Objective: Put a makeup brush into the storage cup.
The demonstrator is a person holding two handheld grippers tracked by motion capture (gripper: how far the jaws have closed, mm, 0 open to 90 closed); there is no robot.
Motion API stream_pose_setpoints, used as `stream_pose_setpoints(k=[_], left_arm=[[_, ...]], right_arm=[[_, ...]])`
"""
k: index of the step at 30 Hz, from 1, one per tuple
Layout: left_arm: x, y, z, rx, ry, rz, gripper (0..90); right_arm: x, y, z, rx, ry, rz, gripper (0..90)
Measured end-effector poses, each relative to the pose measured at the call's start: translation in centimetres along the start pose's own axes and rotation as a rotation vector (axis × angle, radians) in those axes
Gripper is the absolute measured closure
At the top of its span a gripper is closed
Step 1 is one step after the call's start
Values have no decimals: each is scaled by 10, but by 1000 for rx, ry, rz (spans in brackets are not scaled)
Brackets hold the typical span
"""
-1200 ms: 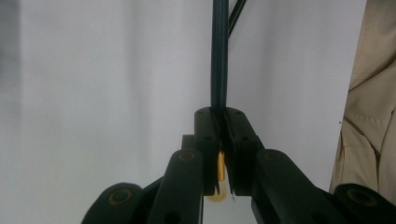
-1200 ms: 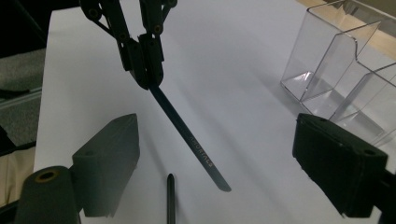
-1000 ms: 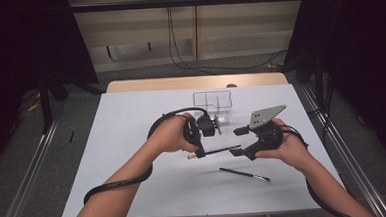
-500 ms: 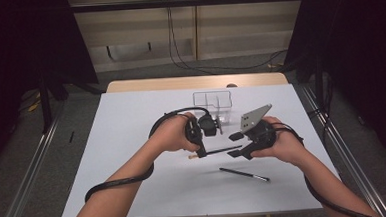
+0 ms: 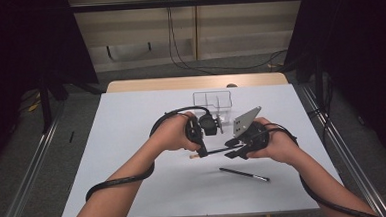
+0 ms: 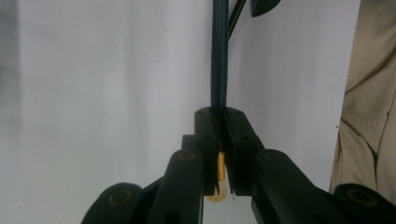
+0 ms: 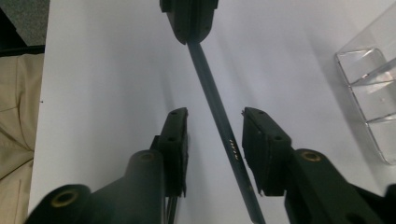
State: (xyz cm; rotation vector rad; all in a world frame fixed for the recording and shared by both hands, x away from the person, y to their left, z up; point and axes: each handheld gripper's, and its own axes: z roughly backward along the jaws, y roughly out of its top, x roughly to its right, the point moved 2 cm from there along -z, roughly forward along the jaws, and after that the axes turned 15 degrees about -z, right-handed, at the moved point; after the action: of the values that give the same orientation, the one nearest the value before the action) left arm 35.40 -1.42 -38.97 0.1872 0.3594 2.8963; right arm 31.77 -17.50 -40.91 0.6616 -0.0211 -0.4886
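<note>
While both grippers meet over the middle of the white table (image 5: 132, 141), the scene reads as follows.

Left gripper (image 6: 219, 116): clenched on a dark pencil (image 6: 219, 56), which is pinched near its end, with a yellowish tip poking out behind the pads.
Right gripper (image 7: 215, 140): its jaws have just been closing; the same pencil (image 7: 219, 112) runs between them, close to one pad, and there is a gap on the other side, so it is not yet gripped.
Pencil's place: lifted off the table, spanning the two grippers, roughly level in the high view (image 5: 218, 150).
Left gripper view alone: the clamp on the pencil and the yellowish tip; a beige trouser leg at the edge.
Right gripper view alone: small pale print on the pencil's shaft, and the left gripper's closed jaw tips at the far end.
High view alone: a second dark pen (image 5: 244, 174) lying flat on the table nearer the person, and both forearms with trailing cables.
Count: two grippers, two slim writing sticks, one clear divided box (image 5: 212, 100).
Against the earlier frames: the right gripper sits closer to the left one, and the pen on the table lies where it did.
</note>
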Motion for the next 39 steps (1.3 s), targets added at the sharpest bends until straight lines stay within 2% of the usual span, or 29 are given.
stream_pose_setpoints(k=[5, 8, 13, 14, 16, 22, 23, 29, 32, 36, 39], left_arm=[[1, 1, 0, -17, -14, -16, 847], [2, 2, 0, -8, -25, -21, 846], [0, 2, 2, -2, -32, -36, 843], [0, 2, 3, 12, -31, -35, 841], [-1, 1, 6, 34, -35, -32, 837], [-3, -1, 8, 62, -38, -24, 832], [-3, -2, 9, 79, -32, -22, 831], [-5, -4, 11, 92, -23, -23, 823], [-5, -5, 14, 114, -16, -19, 814], [-6, -8, 16, 148, -4, -9, 763], [-6, -11, 16, 173, -11, -4, 732]], right_arm=[[-1, 0, -3, -27, -6, 15, 738], [-1, -1, -3, -42, -7, 50, 800], [-1, -2, -4, -55, 3, 80, 821], [-1, -2, -5, -56, 4, 89, 825], [-2, -6, -7, -91, 9, 105, 847], [-3, -7, -7, -82, 15, 103, 850], [-3, -7, -7, -81, 16, 96, 851], [-2, -7, -6, -71, 8, 95, 851], [-2, -6, -6, -74, 11, 98, 851], [-3, -6, -7, -58, 14, 103, 851], [-3, -6, -7, -54, 18, 100, 850]])
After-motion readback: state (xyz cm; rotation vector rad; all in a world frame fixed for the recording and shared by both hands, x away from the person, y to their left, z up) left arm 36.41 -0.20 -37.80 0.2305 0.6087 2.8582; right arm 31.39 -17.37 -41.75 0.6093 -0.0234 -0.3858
